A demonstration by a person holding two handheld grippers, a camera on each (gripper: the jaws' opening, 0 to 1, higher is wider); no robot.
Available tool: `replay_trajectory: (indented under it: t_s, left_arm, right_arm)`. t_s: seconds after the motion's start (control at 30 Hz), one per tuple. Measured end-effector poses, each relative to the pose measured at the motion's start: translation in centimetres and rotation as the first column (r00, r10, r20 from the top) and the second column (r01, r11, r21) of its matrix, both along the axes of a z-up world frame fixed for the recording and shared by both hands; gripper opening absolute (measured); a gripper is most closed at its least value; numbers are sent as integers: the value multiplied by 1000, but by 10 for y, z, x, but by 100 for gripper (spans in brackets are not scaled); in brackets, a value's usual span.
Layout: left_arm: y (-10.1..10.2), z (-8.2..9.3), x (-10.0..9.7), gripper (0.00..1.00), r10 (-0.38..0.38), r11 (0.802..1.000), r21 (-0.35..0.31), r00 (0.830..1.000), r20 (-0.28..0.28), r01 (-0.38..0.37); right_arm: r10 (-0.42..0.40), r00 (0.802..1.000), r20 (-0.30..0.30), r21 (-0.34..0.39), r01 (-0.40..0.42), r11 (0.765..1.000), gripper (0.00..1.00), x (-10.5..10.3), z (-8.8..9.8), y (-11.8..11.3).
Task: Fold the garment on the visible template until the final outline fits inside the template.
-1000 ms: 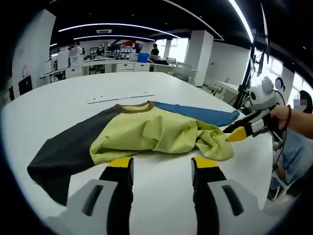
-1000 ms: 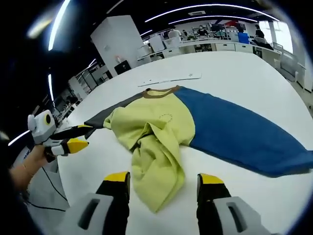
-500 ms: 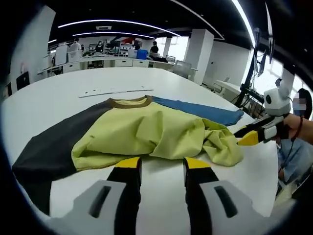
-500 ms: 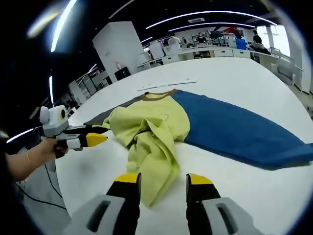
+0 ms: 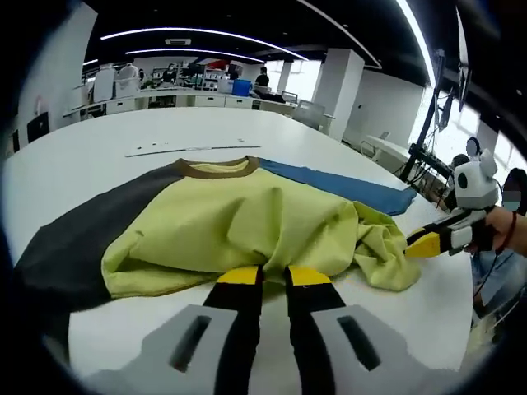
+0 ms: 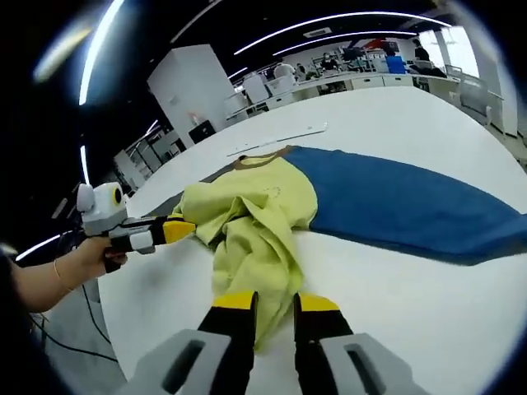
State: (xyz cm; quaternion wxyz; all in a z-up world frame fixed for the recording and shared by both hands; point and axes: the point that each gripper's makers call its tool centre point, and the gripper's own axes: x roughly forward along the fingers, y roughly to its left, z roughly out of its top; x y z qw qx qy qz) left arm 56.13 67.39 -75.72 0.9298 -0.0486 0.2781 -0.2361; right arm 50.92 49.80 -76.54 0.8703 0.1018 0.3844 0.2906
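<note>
A crumpled garment point(image 5: 247, 214) lies on the white table point(image 5: 90, 148). It has a yellow-green body, a brown collar point(image 5: 216, 169), a dark grey sleeve point(image 5: 74, 243) and a blue sleeve point(image 5: 346, 185). My left gripper point(image 5: 274, 276) sits at the near hem, jaws nearly together with cloth between the tips. In the right gripper view the garment point(image 6: 263, 206) trails toward my right gripper point(image 6: 276, 303), which is pinched on its bunched corner. The blue sleeve point(image 6: 395, 197) stretches off to the right. Each gripper also shows from the side, the right gripper point(image 5: 428, 243) and the left gripper point(image 6: 173, 230).
A thin white strip point(image 5: 193, 149) lies on the table beyond the collar, and the same strip point(image 6: 280, 138) shows in the right gripper view. A hand point(image 6: 82, 263) holds the left gripper at the table edge. Desks, chairs and people fill the far room.
Both grippers moved in to the garment's edge and their jaws narrowed from wide apart to almost together on the cloth. The garment itself has barely shifted.
</note>
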Motion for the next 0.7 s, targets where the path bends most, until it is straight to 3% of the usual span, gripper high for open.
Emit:
replay_trajectory:
  t_s: [0.27, 0.7]
  left_arm:
    - [-1, 17, -7, 1, -13, 1000, -2, 999, 29, 13]
    - [12, 56, -22, 0, -17, 1000, -7, 997, 80, 17]
  right_arm:
    - [-31, 999, 9, 18, 31, 999, 0, 5, 2, -4]
    - [-20, 996, 89, 59, 15, 998, 0, 6, 38, -9]
